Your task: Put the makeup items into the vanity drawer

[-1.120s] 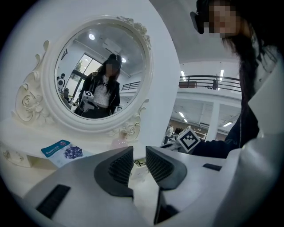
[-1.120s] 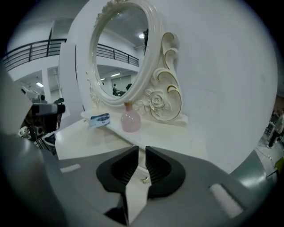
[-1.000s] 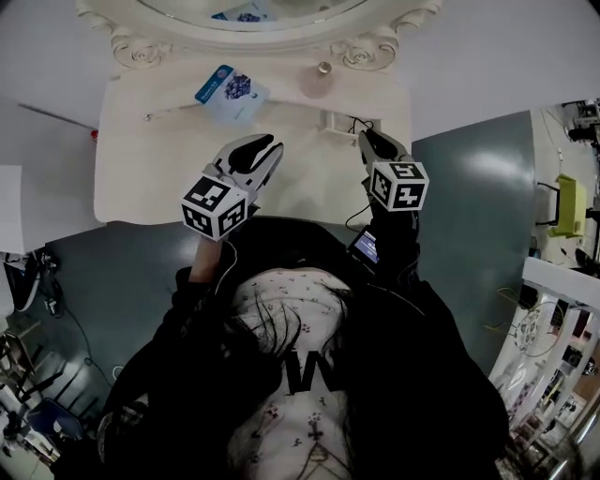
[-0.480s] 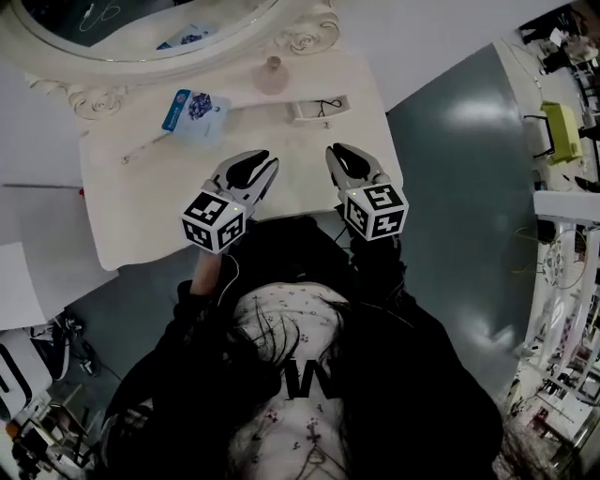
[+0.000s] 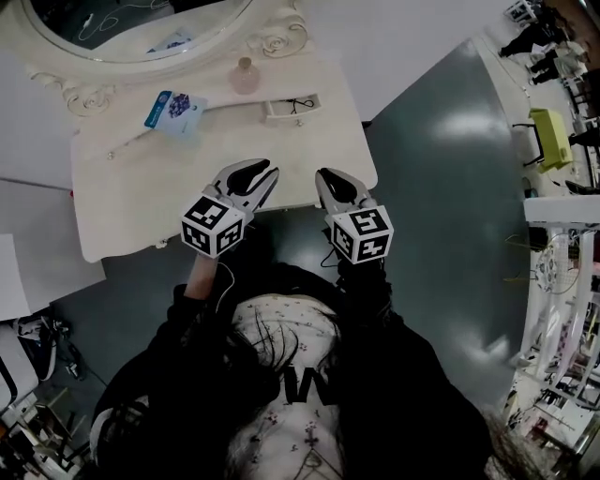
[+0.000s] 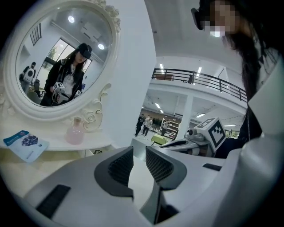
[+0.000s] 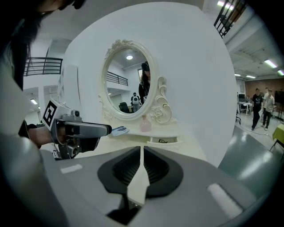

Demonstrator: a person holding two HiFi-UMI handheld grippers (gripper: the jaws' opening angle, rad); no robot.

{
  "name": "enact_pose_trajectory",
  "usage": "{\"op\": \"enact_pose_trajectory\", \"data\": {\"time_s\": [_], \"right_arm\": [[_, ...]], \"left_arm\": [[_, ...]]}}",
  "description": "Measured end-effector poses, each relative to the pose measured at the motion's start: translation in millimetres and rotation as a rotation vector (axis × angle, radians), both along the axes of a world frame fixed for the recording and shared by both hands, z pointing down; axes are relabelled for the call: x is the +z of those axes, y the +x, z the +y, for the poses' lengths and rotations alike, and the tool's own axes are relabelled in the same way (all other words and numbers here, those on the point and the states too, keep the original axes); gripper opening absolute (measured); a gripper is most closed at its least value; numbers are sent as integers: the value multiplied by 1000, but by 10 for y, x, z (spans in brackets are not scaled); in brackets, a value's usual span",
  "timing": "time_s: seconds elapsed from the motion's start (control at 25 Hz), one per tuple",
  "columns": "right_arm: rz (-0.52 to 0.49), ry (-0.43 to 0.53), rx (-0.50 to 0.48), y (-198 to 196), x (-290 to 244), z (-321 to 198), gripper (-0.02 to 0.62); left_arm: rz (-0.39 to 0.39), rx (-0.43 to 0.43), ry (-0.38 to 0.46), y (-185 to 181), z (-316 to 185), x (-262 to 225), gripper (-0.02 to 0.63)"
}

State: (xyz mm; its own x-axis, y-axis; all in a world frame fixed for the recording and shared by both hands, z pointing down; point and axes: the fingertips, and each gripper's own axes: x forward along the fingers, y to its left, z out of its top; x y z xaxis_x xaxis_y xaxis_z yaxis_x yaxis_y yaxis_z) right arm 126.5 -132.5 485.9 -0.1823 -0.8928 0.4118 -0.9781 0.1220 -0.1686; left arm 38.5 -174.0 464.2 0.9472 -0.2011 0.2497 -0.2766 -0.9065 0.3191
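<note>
On the cream vanity top (image 5: 300,150) lie a blue-and-white packet (image 5: 173,111), a pink bottle (image 5: 246,75) by the mirror base, and a thin stick (image 5: 127,145). A small drawer (image 5: 291,108) stands open with a dark item inside. My left gripper (image 5: 262,171) hovers at the table's front edge, open and empty (image 6: 139,148). Beside it, my right gripper (image 5: 323,174) holds nothing; its jaws have just been closing and now leave only a sliver between the tips (image 7: 142,148). From the right gripper view the bottle (image 7: 145,124), packet (image 7: 119,130) and drawer (image 7: 164,140) sit ahead.
An oval mirror (image 5: 141,19) in an ornate frame backs the vanity against a white wall. Grey-green floor (image 5: 441,178) lies to the right, with white shelving (image 5: 562,281) at the far right. The person's dark sleeves fill the lower head view.
Both grippers have drawn back from over the tabletop to its front edge. The vanity has slid left and up in the head view. The right jaws look narrower.
</note>
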Motion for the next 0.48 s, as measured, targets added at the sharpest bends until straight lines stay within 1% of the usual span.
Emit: {"op": "enact_pose_trajectory", "data": {"time_s": [0.2, 0.36, 0.48], "right_arm": [[-19, 18, -52, -30, 2, 506, 32], [-46, 25, -111, -162, 54, 884, 32], [-59, 29, -141, -242, 81, 1094, 31]], "left_arm": [[-21, -52, 7, 2, 488, 13, 87], [-41, -105, -3, -104, 906, 87, 87], [-72, -122, -9, -170, 1174, 153, 87]]}}
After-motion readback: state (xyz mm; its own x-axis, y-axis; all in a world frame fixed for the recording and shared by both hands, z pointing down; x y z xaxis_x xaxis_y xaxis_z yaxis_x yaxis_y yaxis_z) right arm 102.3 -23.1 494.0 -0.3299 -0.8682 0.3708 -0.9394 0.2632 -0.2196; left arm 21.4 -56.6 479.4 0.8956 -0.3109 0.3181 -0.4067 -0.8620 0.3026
